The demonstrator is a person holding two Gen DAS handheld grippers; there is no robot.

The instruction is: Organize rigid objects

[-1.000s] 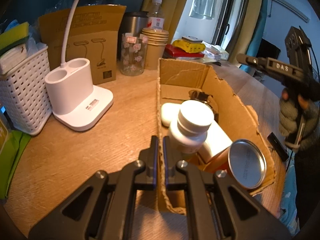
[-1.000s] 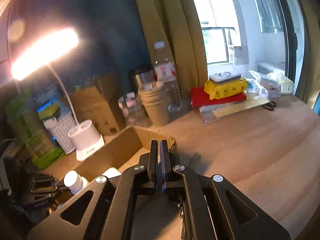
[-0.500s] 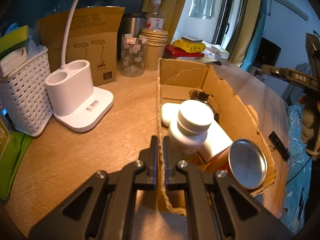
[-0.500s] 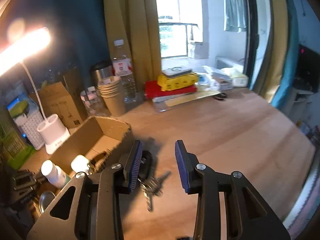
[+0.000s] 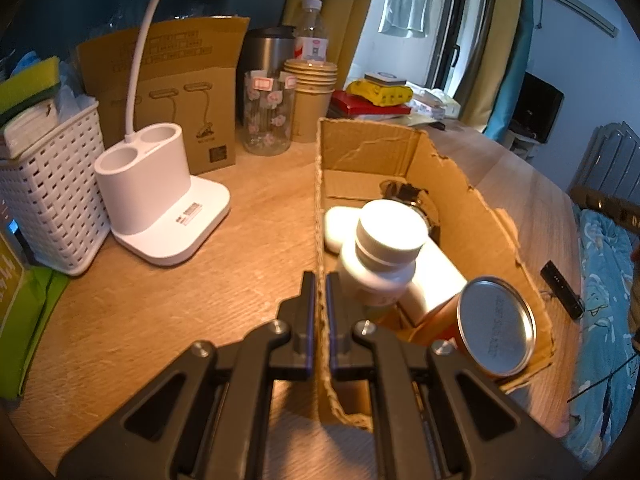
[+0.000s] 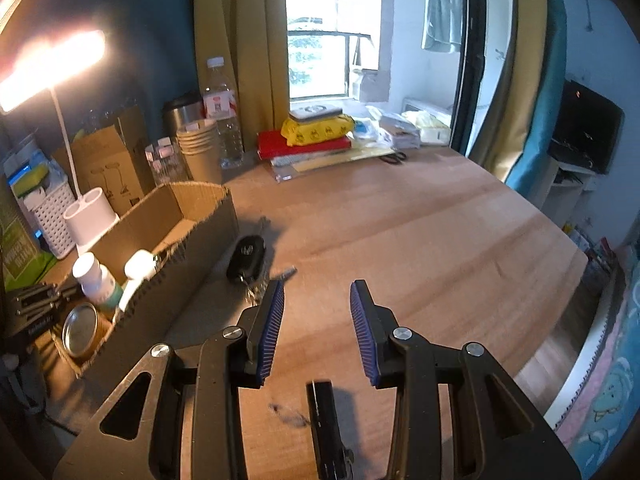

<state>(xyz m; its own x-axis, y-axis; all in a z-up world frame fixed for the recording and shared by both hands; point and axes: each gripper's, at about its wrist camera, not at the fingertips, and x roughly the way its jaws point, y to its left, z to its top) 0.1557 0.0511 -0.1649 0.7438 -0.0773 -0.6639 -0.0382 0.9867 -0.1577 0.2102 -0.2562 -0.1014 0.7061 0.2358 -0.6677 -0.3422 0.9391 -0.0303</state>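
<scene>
left wrist: left gripper clamped on the cardboard box wall, pill bottle and tin can inside | right wrist: right gripper jaws just opened, nothing between (car key on table beside the box)

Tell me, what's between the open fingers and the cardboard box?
In the right wrist view, a black car key lies on the table between the right gripper and the cardboard box.

A wooden table is carrying a torn cardboard box. Left of the box are sitting a white lamp base and a white basket. Right of the box, a black key fob is lying just beside its wall.
</scene>
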